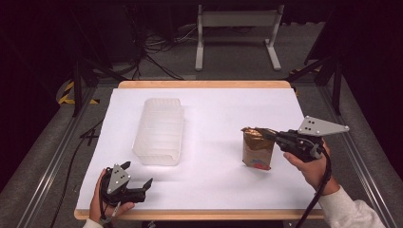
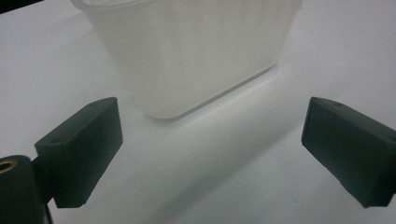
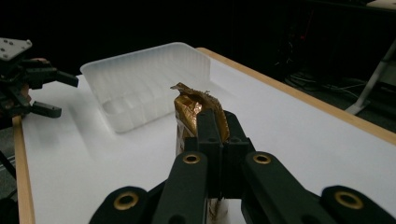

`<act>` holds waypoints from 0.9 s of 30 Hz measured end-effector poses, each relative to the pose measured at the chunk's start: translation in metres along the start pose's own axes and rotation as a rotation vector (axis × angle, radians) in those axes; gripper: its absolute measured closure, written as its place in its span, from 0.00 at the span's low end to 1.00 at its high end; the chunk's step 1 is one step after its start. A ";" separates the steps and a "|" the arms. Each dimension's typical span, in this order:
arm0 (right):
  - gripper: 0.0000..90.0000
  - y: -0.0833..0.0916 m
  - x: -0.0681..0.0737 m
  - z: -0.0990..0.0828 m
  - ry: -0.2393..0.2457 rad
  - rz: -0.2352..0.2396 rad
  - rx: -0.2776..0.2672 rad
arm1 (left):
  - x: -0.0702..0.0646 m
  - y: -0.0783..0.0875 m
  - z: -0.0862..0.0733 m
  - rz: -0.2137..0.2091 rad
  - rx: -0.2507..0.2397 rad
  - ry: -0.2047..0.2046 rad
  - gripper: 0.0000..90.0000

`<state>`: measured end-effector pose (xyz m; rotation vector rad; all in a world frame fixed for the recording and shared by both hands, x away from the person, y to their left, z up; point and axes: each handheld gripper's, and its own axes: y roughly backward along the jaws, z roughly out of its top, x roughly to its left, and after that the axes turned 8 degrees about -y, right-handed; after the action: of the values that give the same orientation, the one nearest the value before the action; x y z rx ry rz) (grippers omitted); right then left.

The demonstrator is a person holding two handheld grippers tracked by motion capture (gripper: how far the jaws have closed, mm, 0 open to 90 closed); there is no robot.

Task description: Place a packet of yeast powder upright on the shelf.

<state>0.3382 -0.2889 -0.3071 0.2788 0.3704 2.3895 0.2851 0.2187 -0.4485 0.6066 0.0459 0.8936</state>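
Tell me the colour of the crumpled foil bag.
The crumpled foil bag is gold-brown, with red near its base; clearest in the high view.

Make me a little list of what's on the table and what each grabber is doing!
table: white top, wooden edge
tub: clear plastic tub, left side of the table
bag: gold bag, upright, right side of the table
left gripper: open, holding nothing, near the tub
right gripper: fingers shut on the bag's crumpled top
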 end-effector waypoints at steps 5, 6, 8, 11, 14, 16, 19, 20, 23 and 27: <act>0.99 -0.002 -0.001 0.017 0.002 0.009 -0.035 | 0.001 0.000 0.000 0.001 -0.003 0.002 0.07; 0.99 -0.003 0.000 0.020 -0.003 0.014 -0.040 | 0.001 0.000 0.000 -0.002 -0.004 0.003 0.07; 0.99 -0.005 0.001 0.026 -0.006 0.024 -0.046 | 0.000 0.000 0.000 -0.004 -0.004 0.002 0.07; 0.99 -0.008 0.004 0.032 0.003 0.030 -0.051 | 0.000 0.000 0.001 -0.006 -0.003 0.001 0.07; 0.99 -0.015 0.009 0.042 0.022 0.038 -0.057 | 0.000 -0.001 0.001 -0.004 -0.004 0.000 0.07; 0.99 -0.018 0.011 0.046 0.027 0.049 -0.061 | 0.000 -0.001 0.001 -0.003 -0.004 -0.002 0.07; 0.99 -0.025 0.015 0.052 0.035 0.056 -0.065 | 0.000 -0.001 0.001 -0.004 -0.003 -0.001 0.07; 0.99 -0.028 0.016 0.054 0.040 0.057 -0.064 | 0.000 -0.001 0.001 -0.006 -0.005 0.000 0.07; 0.99 -0.036 0.018 0.058 0.038 0.068 -0.061 | 0.000 -0.001 0.000 -0.010 0.000 0.001 0.07; 0.99 -0.045 0.021 0.063 0.044 0.077 -0.059 | -0.001 -0.002 0.001 -0.012 0.002 -0.001 0.07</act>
<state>0.3687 -0.2306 -0.2614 0.2173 0.3140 2.4806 0.2860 0.2172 -0.4490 0.6080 0.0496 0.8817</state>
